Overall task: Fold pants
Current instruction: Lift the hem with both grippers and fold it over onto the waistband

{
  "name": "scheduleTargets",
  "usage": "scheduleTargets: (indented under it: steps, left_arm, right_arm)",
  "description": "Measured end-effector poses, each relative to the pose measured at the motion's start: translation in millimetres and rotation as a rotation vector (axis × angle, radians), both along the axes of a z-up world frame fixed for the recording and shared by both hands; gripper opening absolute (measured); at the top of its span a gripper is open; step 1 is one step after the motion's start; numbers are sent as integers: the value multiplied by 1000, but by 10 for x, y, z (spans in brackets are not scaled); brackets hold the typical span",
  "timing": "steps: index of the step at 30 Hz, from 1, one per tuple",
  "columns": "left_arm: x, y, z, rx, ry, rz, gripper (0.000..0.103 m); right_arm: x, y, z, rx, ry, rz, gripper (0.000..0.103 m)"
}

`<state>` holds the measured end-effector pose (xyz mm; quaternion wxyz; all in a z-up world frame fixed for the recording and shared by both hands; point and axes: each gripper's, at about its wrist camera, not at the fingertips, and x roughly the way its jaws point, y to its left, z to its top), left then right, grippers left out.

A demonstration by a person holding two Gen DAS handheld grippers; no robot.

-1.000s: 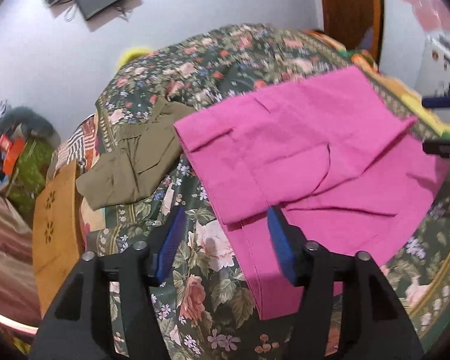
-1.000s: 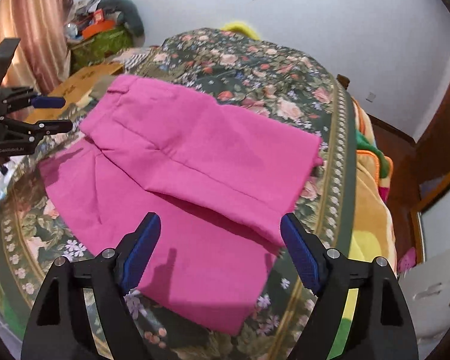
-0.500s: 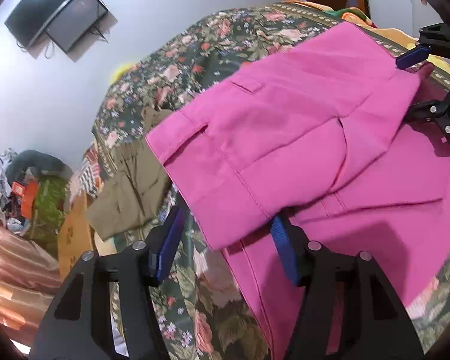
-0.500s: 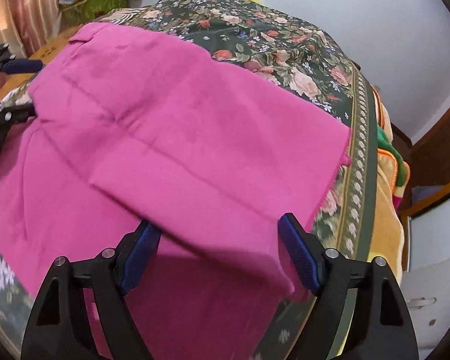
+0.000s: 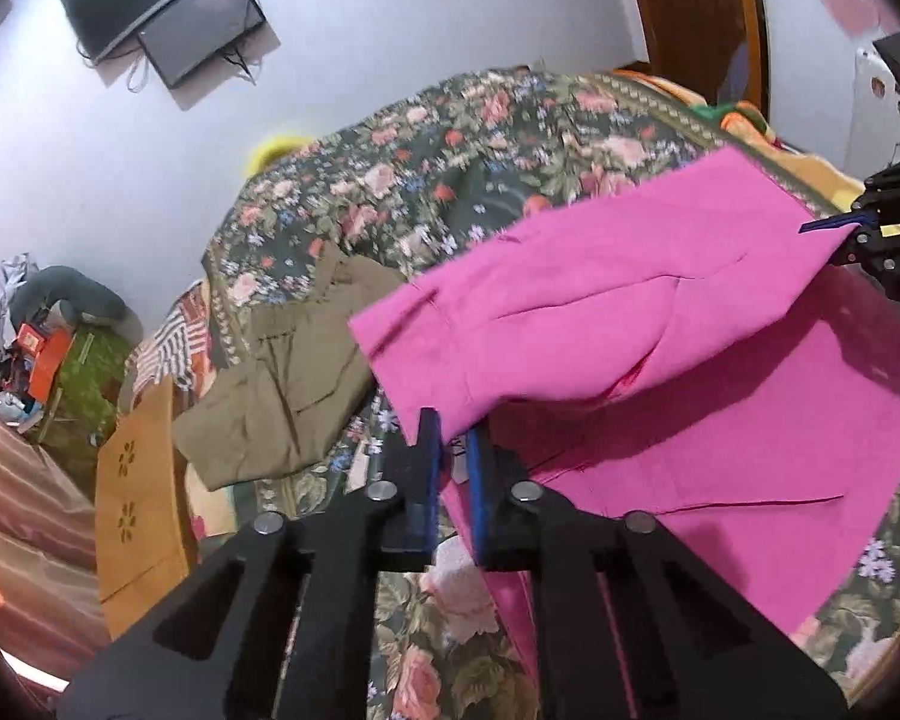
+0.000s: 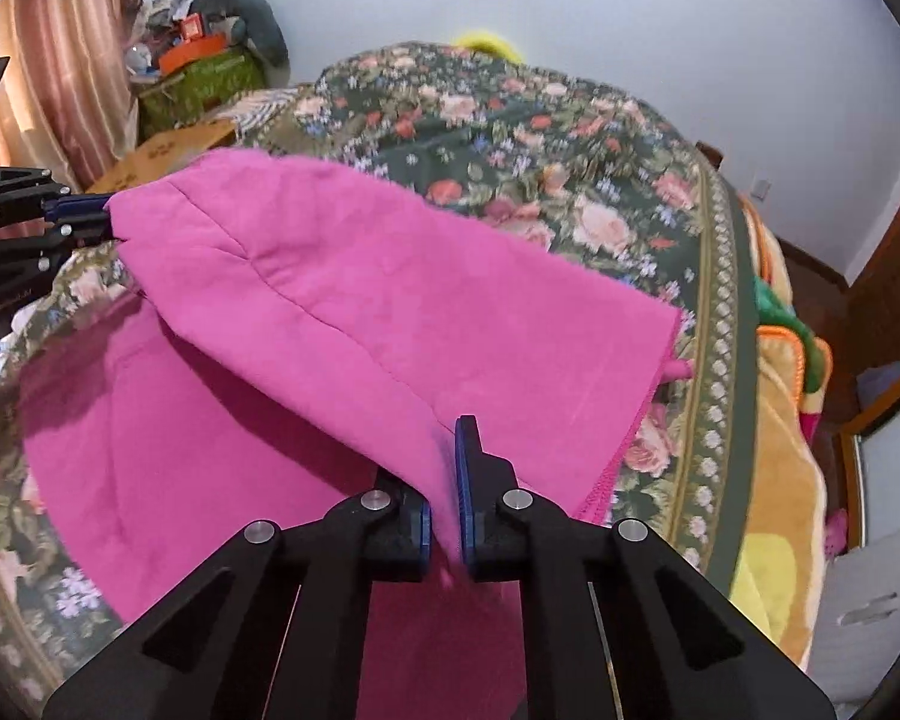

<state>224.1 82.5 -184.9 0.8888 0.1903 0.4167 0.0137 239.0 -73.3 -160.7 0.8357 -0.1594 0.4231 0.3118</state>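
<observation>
The pink pants (image 5: 600, 312) lie on the floral bedspread (image 5: 450, 138), with the upper folded layer lifted off the lower layer (image 5: 750, 432). My left gripper (image 5: 450, 456) is shut on the near corner of the lifted layer at the waistband end. My right gripper (image 6: 444, 480) is shut on the near corner at the leg end of the pants (image 6: 342, 300). Each gripper shows in the other's view, the right one (image 5: 870, 228) at the far right and the left one (image 6: 60, 216) at the far left. The cloth hangs stretched between them.
Olive-brown pants (image 5: 282, 372) lie crumpled on the bed left of the pink pants. A cardboard box (image 5: 138, 492) and clutter (image 5: 42, 348) stand beside the bed. A yellow and orange blanket (image 6: 774, 420) hangs at the bed's right edge. A TV (image 5: 168, 12) hangs on the wall.
Both grippers went from open to shut on the edge of the pants' upper layer. That layer has lifted off the lower layer and is stretched between them.
</observation>
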Motion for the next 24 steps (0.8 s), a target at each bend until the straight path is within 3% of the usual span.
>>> scheduleTargets:
  steps: [5, 10, 19, 24]
  left_arm:
    - [-242, -16, 160, -51, -17, -14, 7]
    - [-561, -47, 130, -100, -1, -19, 7]
    - [-820, -72, -94, -198, 69, 9, 7]
    - [-924, -45, -160, -239, 109, 10, 7]
  right_arm:
    - [-151, -126, 219, 45, -20, 6, 6]
    - [-390, -214, 289, 57, -16, 17, 6]
    - [-691, -331, 71, 21, 45, 5, 6]
    - [-742, -409, -129, -6, 132, -22, 6]
